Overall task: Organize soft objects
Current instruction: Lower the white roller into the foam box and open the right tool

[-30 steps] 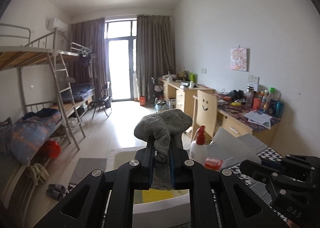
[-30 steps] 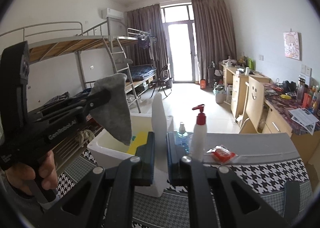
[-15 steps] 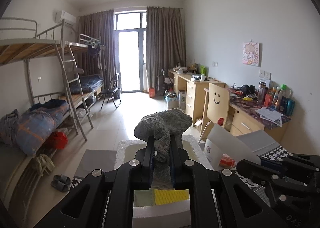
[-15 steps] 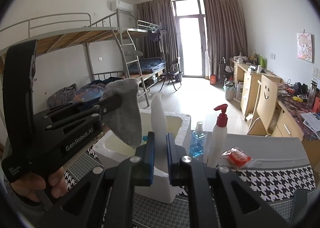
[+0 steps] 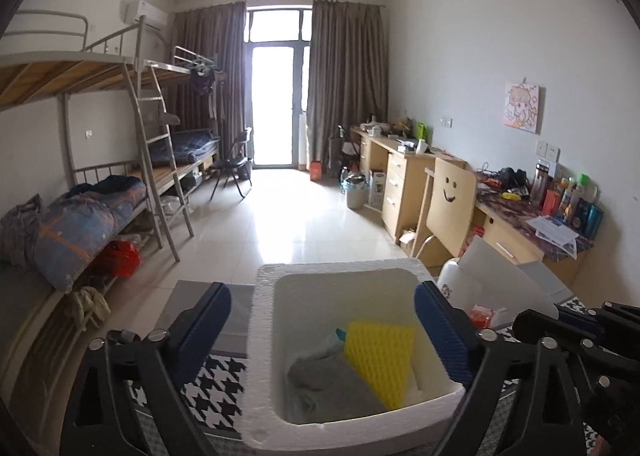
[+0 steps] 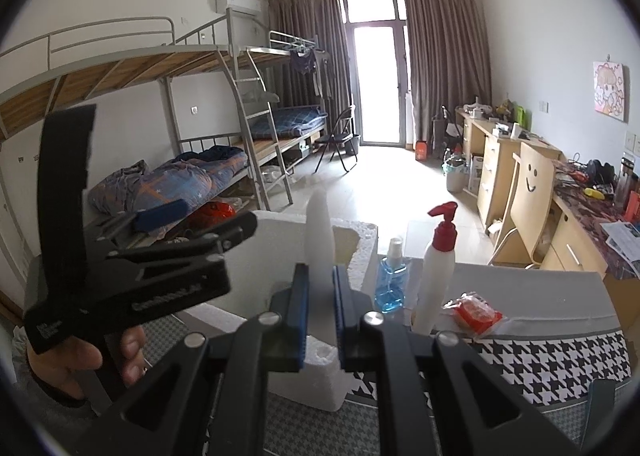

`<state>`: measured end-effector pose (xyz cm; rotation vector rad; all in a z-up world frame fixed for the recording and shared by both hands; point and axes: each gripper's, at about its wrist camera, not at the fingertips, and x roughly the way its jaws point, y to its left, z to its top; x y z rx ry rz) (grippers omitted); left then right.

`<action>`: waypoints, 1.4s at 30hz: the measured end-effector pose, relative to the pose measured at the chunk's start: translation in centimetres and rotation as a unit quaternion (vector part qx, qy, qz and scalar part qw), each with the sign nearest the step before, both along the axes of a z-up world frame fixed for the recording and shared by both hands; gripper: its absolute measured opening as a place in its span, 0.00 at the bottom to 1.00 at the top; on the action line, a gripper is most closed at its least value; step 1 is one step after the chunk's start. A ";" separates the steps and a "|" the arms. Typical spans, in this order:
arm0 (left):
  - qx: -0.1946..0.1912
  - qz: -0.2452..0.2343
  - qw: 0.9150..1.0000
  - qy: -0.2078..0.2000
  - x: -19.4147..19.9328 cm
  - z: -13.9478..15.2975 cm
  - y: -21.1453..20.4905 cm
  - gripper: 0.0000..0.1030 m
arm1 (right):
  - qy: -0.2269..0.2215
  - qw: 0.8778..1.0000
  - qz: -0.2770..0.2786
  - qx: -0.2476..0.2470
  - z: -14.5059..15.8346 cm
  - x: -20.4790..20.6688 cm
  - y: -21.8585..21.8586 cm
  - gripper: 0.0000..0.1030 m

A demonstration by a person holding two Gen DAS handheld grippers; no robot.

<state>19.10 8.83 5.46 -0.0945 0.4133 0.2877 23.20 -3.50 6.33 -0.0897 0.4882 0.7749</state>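
Left wrist view: the left gripper (image 5: 322,330) is opening, jaws spread wide over the foam box (image 5: 262,336) with nothing between the pads. The grey cloth (image 5: 328,382) it clamped a second ago now lies crumpled on the box floor, touching the yellow sponge (image 5: 380,356) — dropped, so one soft item is sorted. The right gripper (image 6: 320,310) is still closed tight on a thin white foam slab (image 6: 320,228), held upright over the box's near edge — probably the lid, to go on once sorting is finished.

left wrist: above foam box (image 5: 264,352) | right wrist: beside it | shared: room
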 end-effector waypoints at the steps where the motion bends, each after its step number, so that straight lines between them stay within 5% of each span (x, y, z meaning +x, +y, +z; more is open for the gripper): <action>1: 0.002 0.004 1.000 -0.001 -0.2 0.1 0.2 0.95 | 0.000 1.000 0.001 -0.001 0.0 0.1 0.2 0.13; 42: 0.017 0.060 0.998 -0.015 -5.1 -0.3 3.8 0.99 | 0.025 0.997 0.057 -0.039 -1.9 1.4 6.3 0.14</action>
